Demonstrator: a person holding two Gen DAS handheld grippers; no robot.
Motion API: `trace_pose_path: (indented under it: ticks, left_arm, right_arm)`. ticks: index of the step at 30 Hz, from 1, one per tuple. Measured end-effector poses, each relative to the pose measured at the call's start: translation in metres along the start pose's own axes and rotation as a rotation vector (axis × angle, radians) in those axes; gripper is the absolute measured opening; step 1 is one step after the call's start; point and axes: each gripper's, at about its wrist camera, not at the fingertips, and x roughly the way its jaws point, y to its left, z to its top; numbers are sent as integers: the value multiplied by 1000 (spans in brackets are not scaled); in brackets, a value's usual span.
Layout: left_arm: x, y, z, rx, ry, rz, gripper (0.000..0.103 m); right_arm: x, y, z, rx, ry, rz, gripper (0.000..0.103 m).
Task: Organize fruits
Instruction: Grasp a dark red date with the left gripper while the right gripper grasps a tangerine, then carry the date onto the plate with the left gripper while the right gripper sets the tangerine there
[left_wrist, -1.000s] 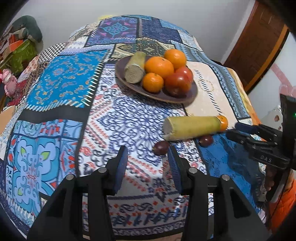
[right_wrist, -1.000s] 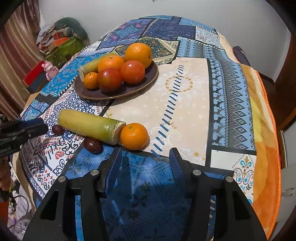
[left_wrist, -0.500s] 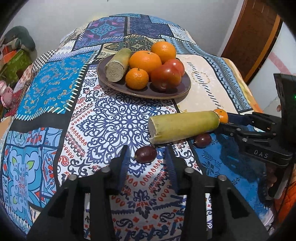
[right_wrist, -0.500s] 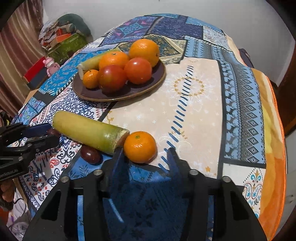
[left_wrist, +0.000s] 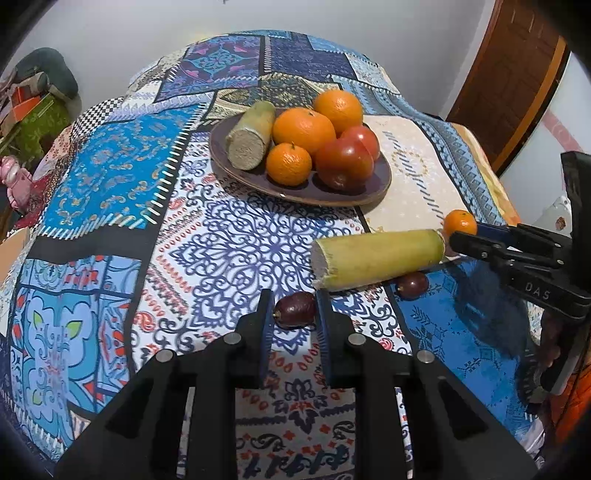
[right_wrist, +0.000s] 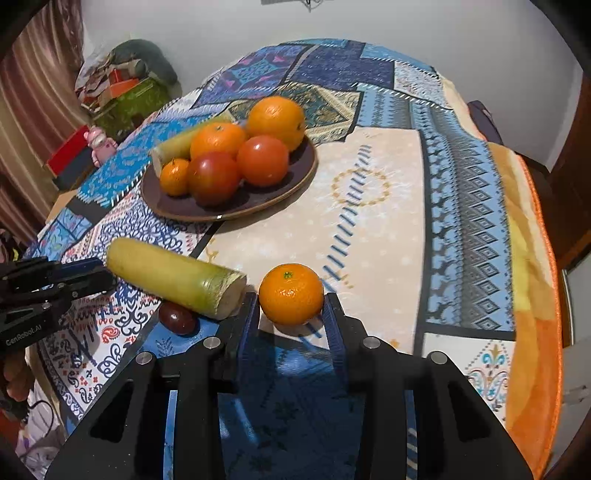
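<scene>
A dark plate (left_wrist: 373, 192) (right_wrist: 295, 184) holds oranges, two tomatoes and a cut cane piece. On the patterned cloth lie a loose cane piece (left_wrist: 376, 256) (right_wrist: 173, 275), two dark red fruits and a loose mandarin. My left gripper (left_wrist: 293, 310) is open with its fingertips on either side of one dark red fruit (left_wrist: 294, 309). My right gripper (right_wrist: 291, 306) is open with the mandarin (right_wrist: 291, 293) (left_wrist: 460, 222) between its fingertips. The second dark fruit (left_wrist: 413, 285) (right_wrist: 177, 318) lies by the cane.
The table's orange-edged cloth (right_wrist: 535, 295) drops off at the right. A wooden door (left_wrist: 509, 74) stands at the far right. Clutter and a pink toy (right_wrist: 99, 142) sit on the left beyond the table.
Both grippers have moved forward and lower. The left one now straddles the dark red fruit, the right one straddles the mandarin. The fruits have not moved.
</scene>
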Motion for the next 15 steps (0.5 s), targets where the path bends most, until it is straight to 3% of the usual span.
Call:
trace_pose_path:
  ticks: [15]
  left_arm:
    - [-12, -3, 55, 25, -105, -3, 21]
  right_arm:
    - [-10, 11, 46, -39, -92, 1, 33]
